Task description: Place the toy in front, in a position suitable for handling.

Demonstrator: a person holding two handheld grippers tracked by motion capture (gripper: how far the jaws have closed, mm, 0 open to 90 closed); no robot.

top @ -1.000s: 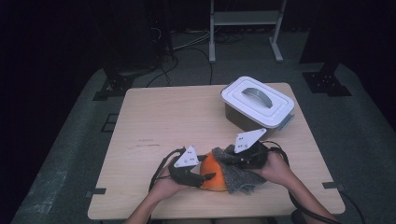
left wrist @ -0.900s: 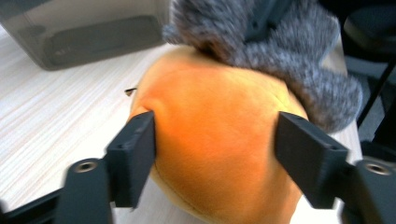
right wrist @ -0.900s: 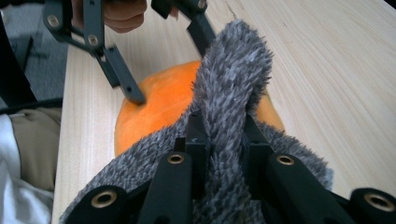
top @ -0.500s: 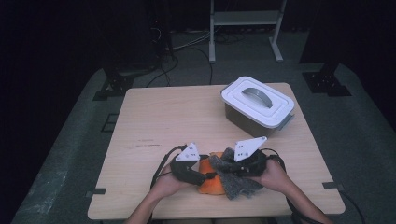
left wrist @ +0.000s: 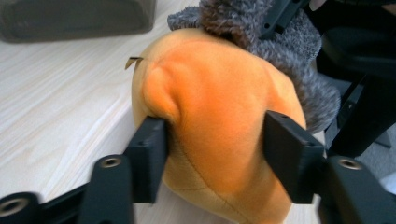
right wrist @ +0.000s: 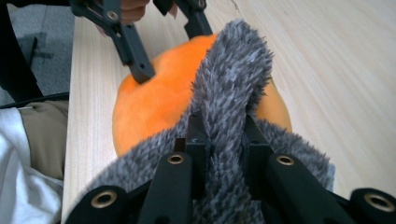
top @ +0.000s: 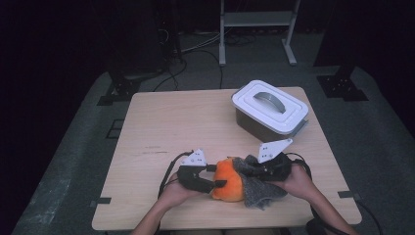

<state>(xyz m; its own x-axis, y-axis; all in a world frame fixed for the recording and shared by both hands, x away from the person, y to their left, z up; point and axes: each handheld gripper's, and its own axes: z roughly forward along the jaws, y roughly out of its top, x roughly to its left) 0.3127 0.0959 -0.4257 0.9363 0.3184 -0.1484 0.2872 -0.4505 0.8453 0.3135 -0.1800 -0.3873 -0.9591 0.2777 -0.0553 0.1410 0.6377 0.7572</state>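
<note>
The left tongs (top: pixel 215 180) have just been closing and now press on the orange plush part (left wrist: pixel 219 116) of a soft toy; in the left gripper view both black pads dent its sides, one at each flank. The right tongs (top: pixel 247 169) stand narrow, pinched on a fold of the toy's grey fuzzy part (right wrist: pixel 231 93), which rises between the jaws in the right gripper view. The toy lies on the table (top: pixel 186 122) directly between the two tongs, the orange part toward the left tongs and the grey fuzz (top: pixel 259 188) spread under and in front of the right tongs, toward the table's near edge. The two tongs face each other closely across the toy, so each stands just beyond the other's grip: the left tongs (right wrist: pixel 161 46) show past the orange bulge in the right gripper view.

Beyond the right tongs, well apart, a grey box with a white lid (top: pixel 269 110) and a curved handle sits on the table's far right part. Cables trail from both tongs back toward the person's hands.
</note>
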